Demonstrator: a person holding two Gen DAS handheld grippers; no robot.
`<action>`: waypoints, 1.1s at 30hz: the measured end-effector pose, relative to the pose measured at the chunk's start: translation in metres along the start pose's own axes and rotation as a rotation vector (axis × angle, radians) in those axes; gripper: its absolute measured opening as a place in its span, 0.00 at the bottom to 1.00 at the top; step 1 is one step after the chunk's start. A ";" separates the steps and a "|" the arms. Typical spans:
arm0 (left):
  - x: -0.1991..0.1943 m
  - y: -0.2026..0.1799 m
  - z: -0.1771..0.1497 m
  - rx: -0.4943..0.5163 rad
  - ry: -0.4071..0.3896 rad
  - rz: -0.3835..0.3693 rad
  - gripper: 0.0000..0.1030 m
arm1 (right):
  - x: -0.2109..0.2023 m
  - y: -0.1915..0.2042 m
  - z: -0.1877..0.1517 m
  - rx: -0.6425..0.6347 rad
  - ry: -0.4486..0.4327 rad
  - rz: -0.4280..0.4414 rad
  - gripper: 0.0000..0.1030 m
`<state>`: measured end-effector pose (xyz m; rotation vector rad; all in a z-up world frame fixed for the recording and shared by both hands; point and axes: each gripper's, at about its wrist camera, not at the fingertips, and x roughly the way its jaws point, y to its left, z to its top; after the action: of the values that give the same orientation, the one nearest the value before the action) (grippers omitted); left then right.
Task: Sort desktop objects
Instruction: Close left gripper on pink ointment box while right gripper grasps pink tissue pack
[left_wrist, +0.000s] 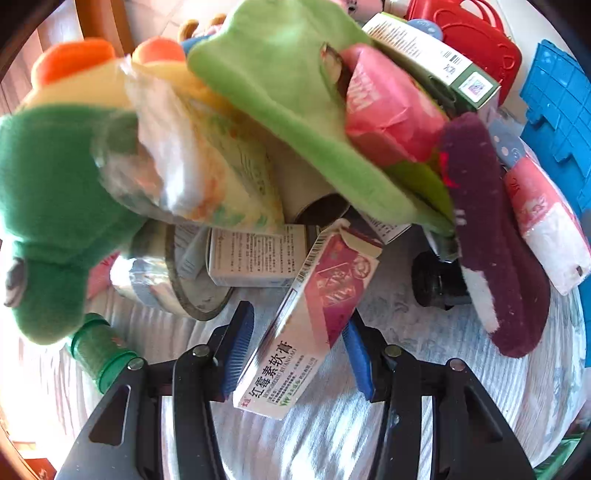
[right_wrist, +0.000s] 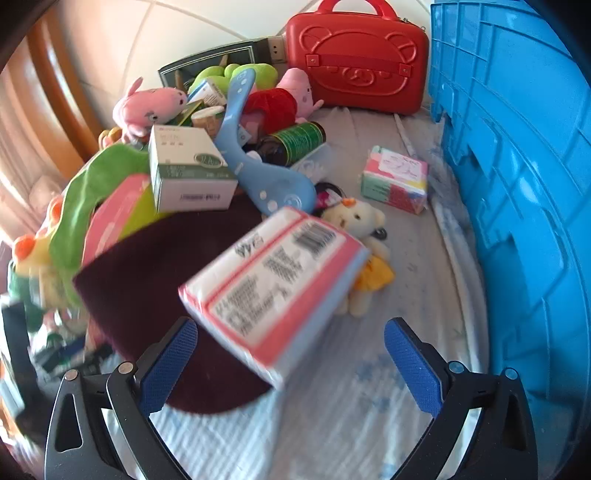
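The left gripper (left_wrist: 299, 332) is clamping a pink-and-white cardboard ointment box (left_wrist: 303, 317) (tilted); the right gripper (right_wrist: 290, 354) is gaping wide around a blurred pink-edged tissue pack (right_wrist: 273, 288).

A glossy printed cardboard ointment box (left_wrist: 310, 317) sits between ribbed blue rubbery pads (left_wrist: 236, 350) on matt black plastic gripper arms, over a finely ribbed white cloth (left_wrist: 424, 387) with a faint blue print. Around it lie fuzzy fleece toys, among them a green plush frog (left_wrist: 48, 206), a purple felt-like insole (left_wrist: 495, 236), crinkly clear plastic wrap (left_wrist: 166, 166) and a shiny roll of tape (left_wrist: 173, 280). Elsewhere a tissue pack (right_wrist: 273, 291) in smooth glossy film, a moulded hard-plastic red case (right_wrist: 356, 59) with a slight sheen, a ridged blue plastic crate (right_wrist: 517, 184) and a soft cream plush bear (right_wrist: 362, 236) appear.
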<state>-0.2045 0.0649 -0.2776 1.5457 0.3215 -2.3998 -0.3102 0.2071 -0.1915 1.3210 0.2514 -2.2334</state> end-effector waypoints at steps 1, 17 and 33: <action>0.001 0.000 0.000 -0.001 0.002 -0.009 0.47 | 0.005 0.004 0.005 0.008 0.004 -0.006 1.00; -0.061 -0.026 0.007 0.065 -0.111 -0.107 0.27 | 0.041 -0.020 -0.044 -0.071 0.178 -0.099 0.71; -0.048 -0.089 0.102 0.154 -0.157 -0.198 0.27 | 0.004 -0.027 0.014 0.117 0.027 -0.047 1.00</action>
<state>-0.3031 0.1202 -0.1889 1.4346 0.2740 -2.7389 -0.3362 0.2224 -0.1907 1.4203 0.1649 -2.3021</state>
